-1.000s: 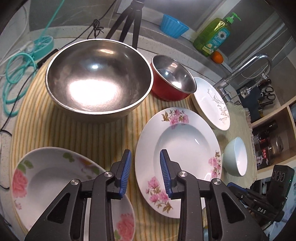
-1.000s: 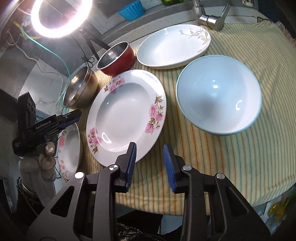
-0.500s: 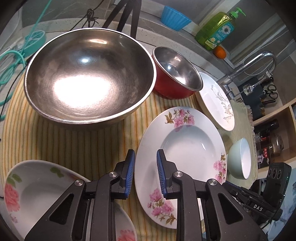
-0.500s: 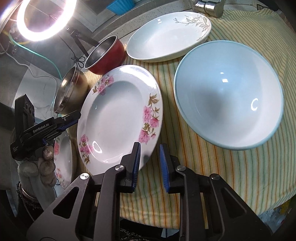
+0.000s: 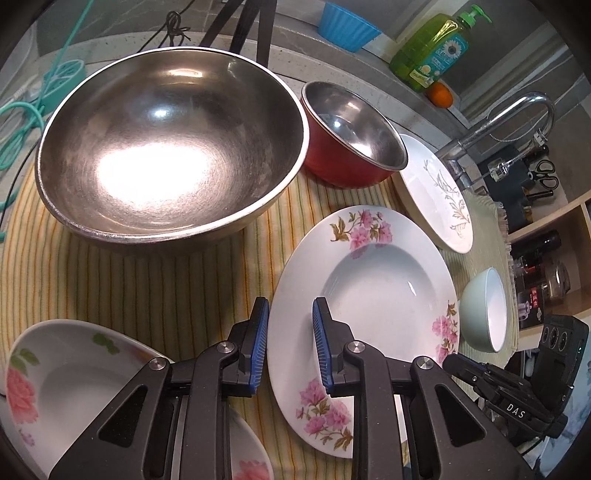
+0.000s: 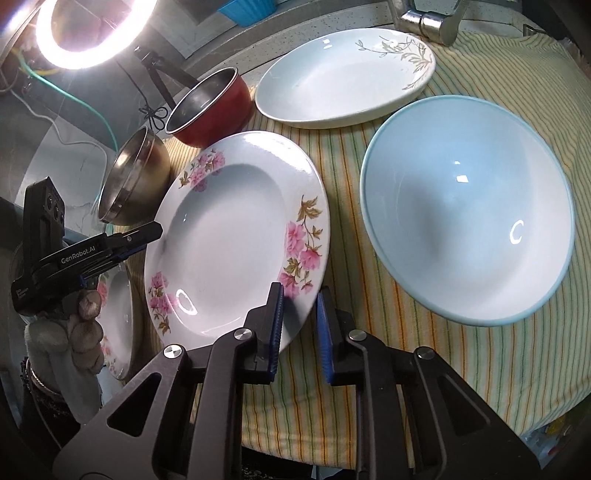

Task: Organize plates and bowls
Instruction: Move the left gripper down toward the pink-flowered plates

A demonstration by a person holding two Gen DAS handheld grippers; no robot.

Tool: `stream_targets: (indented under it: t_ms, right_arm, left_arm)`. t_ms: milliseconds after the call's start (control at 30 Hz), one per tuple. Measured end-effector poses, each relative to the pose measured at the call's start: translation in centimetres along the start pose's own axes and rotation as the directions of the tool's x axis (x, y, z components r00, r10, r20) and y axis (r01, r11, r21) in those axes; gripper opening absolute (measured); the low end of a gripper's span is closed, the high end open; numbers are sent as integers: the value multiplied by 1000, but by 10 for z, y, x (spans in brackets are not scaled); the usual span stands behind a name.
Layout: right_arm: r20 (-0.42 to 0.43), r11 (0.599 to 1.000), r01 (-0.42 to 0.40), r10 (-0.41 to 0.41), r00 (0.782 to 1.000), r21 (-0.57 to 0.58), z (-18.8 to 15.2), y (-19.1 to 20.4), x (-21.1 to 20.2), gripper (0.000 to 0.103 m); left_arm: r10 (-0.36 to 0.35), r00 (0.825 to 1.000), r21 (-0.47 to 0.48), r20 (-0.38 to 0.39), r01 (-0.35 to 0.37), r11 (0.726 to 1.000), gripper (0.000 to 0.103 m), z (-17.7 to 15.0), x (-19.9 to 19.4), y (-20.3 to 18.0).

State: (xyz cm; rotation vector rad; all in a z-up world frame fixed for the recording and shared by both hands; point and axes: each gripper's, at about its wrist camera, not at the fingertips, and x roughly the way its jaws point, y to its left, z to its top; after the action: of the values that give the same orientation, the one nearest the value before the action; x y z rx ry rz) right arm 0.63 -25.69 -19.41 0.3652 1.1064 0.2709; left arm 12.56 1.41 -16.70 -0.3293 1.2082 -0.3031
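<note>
Two hand-held grippers flank a pink-flowered deep plate (image 5: pixel 373 291) lying flat at the centre of a yellow striped cloth (image 5: pixel 122 280) on a kitchen counter. The left gripper (image 5: pixel 290 328) has the plate's near-left rim between its blue pads, set to a narrow gap; whether the pads actually press on the china cannot be told. The right gripper (image 6: pixel 300 310), its jaws closing, has the opposite rim of the same plate between its pads, and contact there cannot be told either. Every vessel in view is empty. Behind the plate in the left wrist view stands a large steel bowl (image 5: pixel 170 147), a bright glare in its bottom, and just beside it a smaller red bowl (image 5: pixel 351 136) with a steel interior. A white plate with a grey leaf motif (image 6: pixel 343 74) lies near the tap (image 5: pixel 498 122), and a pale blue bowl (image 6: pixel 469 229) sits upright on the cloth to the right of the flowered plate, close to it but apart. A second flowered plate (image 5: pixel 70 380) rests at the cloth's left end, partly under the left gripper. On the ledge behind are a blue ribbed cup (image 5: pixel 347 26) and a green soap bottle (image 5: pixel 432 48). A ring light (image 6: pixel 88 33) glows above the counter.
</note>
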Motion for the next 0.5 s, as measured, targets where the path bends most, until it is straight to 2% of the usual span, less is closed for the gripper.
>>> stream_targets:
  t_ms: [500]
  right_arm:
    - [-60,999,-19,16,998,-46,5,2,6,18]
  left_arm:
    - [42,999,0,12,-42,999,22,-22,-3,-13]
